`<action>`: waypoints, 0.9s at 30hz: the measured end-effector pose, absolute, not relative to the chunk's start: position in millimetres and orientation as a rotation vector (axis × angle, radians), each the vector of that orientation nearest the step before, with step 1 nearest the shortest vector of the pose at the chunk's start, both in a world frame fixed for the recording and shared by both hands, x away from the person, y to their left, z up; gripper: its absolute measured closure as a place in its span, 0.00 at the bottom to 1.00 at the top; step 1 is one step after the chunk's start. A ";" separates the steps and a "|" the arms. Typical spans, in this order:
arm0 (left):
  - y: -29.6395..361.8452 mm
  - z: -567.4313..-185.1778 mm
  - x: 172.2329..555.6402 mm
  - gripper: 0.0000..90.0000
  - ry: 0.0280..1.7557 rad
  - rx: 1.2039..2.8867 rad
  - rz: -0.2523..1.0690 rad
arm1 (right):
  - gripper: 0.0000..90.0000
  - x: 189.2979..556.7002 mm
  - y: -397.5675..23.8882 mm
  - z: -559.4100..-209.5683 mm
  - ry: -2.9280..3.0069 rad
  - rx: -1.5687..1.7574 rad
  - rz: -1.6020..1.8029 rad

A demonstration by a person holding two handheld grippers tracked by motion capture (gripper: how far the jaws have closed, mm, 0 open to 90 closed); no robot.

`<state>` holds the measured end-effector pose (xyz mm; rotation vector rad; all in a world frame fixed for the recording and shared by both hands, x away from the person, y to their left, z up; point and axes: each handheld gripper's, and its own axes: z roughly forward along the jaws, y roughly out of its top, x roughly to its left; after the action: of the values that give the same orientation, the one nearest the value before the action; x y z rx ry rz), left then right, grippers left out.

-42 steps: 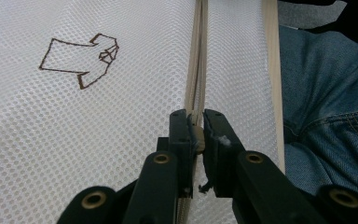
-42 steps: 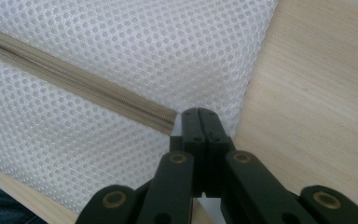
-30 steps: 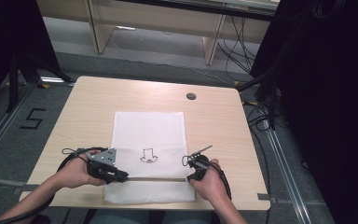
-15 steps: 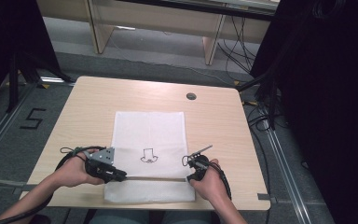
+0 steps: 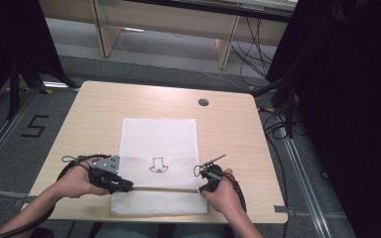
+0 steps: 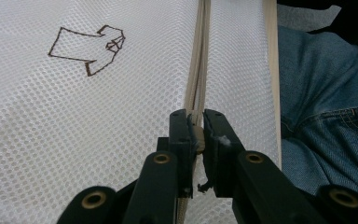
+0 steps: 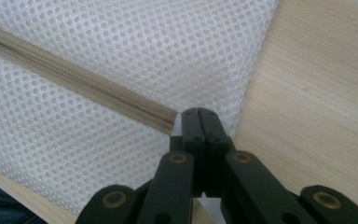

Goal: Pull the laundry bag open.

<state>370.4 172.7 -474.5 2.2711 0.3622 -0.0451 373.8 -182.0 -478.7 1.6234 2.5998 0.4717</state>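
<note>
A white mesh bag (image 5: pixel 158 141) lies flat on the wooden table (image 5: pixel 238 129), with a small dark shirt drawing (image 5: pixel 158 166) on it. A beige zipper (image 5: pixel 163 189) runs across its near part. My left gripper (image 5: pixel 127 187) is at the zipper's left end. In the left gripper view this gripper (image 6: pixel 196 126) is shut on the zipper pull (image 6: pixel 197 140), and the zipper (image 6: pixel 196 79) stretches away from it. My right gripper (image 5: pixel 202 189) is at the zipper's right end. In the right gripper view this gripper (image 7: pixel 199 114) is shut, pinching the mesh bag (image 7: pixel 144 42) just past the zipper (image 7: pixel 74 79).
A round cable hole (image 5: pixel 203 102) sits in the table's far right part. The person's jeans (image 6: pixel 326 107) are just beyond the table's near edge. Bare wood (image 7: pixel 317 93) lies right of the bag. Dark curtains and cables (image 5: pixel 278 99) stand beside the table.
</note>
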 end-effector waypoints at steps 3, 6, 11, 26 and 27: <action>176.0 -472.9 370.6 0.91 0.372 2.265 -0.040 | 1.00 374.7 -182.8 -478.5 2.615 1.613 0.441; 181.0 -472.4 371.0 0.91 0.389 2.263 -0.034 | 1.00 374.5 -182.9 -478.4 2.615 1.614 0.440; 180.7 -472.5 371.1 0.91 0.383 2.282 -0.026 | 1.00 374.9 -182.5 -478.6 2.618 1.611 0.441; 183.2 -469.9 371.1 0.91 0.394 2.270 -0.035 | 1.00 374.5 -182.7 -478.4 2.615 1.615 0.439; 184.0 -469.9 371.7 0.91 0.389 2.266 -0.033 | 1.00 374.4 -182.7 -478.4 2.614 1.615 0.440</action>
<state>371.7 184.0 -469.9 2.2659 0.3889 -0.0330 374.4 -182.7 -478.4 1.6152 2.6143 0.4395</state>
